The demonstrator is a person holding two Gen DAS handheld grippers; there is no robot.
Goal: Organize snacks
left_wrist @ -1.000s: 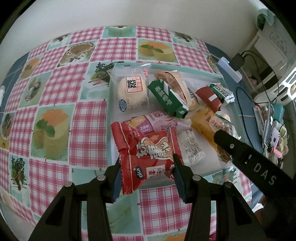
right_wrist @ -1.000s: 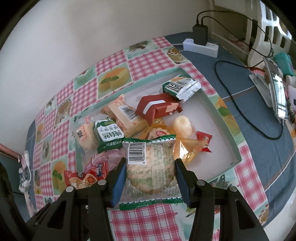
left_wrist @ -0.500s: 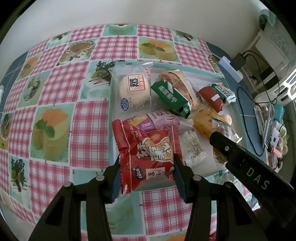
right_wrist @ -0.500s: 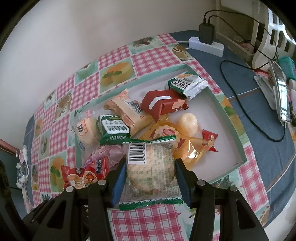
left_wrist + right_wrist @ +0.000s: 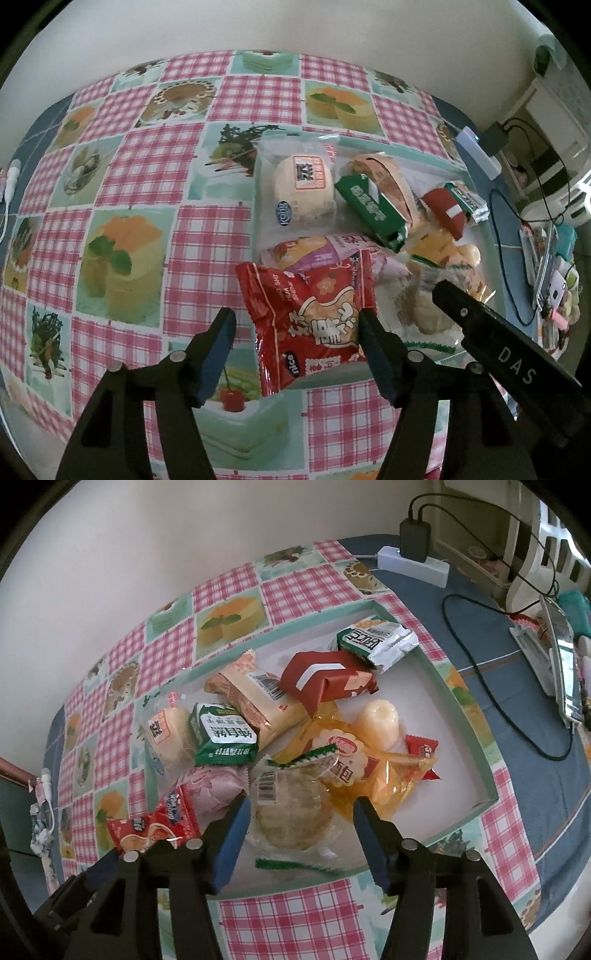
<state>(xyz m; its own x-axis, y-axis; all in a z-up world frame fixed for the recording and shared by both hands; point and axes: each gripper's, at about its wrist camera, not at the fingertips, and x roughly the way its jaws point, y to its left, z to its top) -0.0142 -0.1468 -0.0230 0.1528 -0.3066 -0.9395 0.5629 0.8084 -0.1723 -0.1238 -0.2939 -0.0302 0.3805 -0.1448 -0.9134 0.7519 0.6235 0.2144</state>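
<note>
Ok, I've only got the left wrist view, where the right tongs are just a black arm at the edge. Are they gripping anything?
Observer: No. The right tongs have just been opening; a clear packet of round crackers with green zigzag edges lies loose between them, gaps on both sides.
Operator: Inside the tray?
Observer: Yes, on the white floor of the shallow mint-green tray, by its near wall.
Operator: Anything hidden behind the pile?
Observer: A small red candy wrapper beside the pale jelly cup.
</note>
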